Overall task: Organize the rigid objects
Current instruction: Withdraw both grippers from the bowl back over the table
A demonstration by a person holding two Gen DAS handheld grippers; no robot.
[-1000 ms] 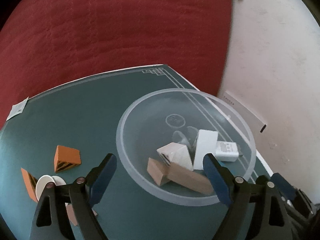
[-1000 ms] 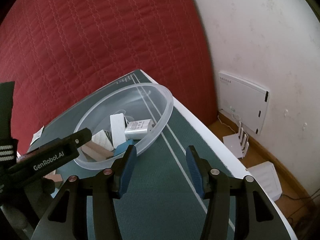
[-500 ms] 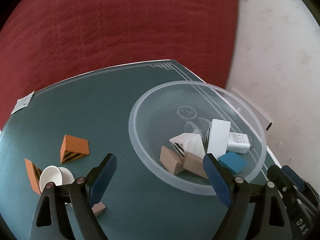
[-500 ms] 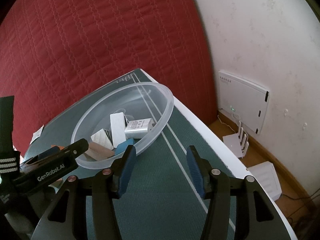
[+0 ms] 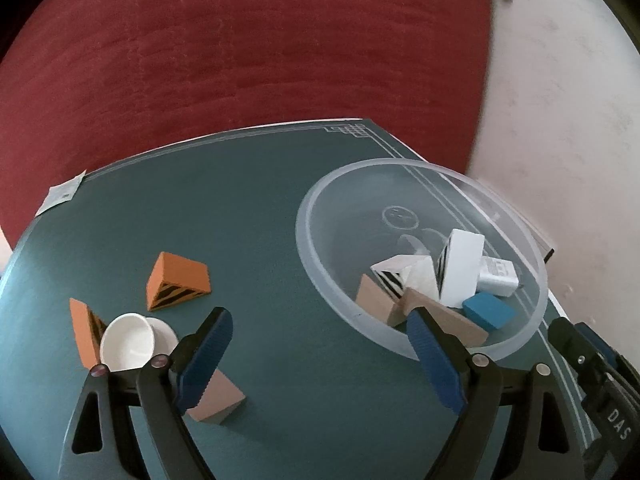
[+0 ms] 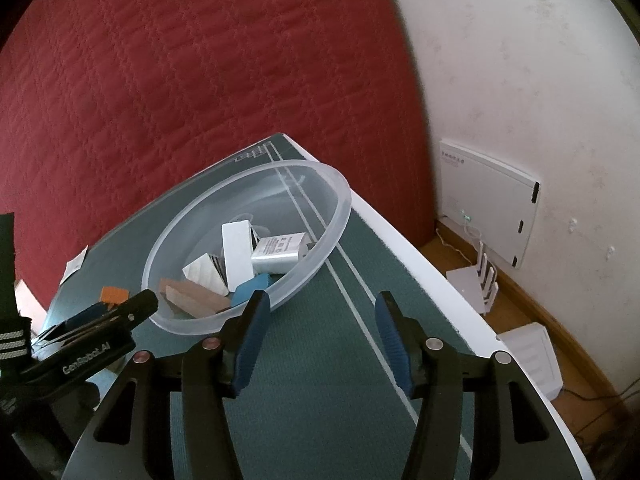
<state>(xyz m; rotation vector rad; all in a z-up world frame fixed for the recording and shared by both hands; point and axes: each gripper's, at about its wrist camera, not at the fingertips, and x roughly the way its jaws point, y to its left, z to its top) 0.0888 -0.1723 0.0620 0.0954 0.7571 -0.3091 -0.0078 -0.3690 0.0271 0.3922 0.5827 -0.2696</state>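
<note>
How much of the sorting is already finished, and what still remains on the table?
Done: the clear bowl already holds several pieces, among them a blue block and a white charger.
In hand: nothing; the left gripper and right gripper are both open and empty.
Left: two orange wedges, a white cup and a tan wedge lie outside.

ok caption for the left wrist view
Open left tool above green mat, clear plastic bowl of blocks at right.

two downward-tilted wrist views, near, sharing the clear bowl
</note>
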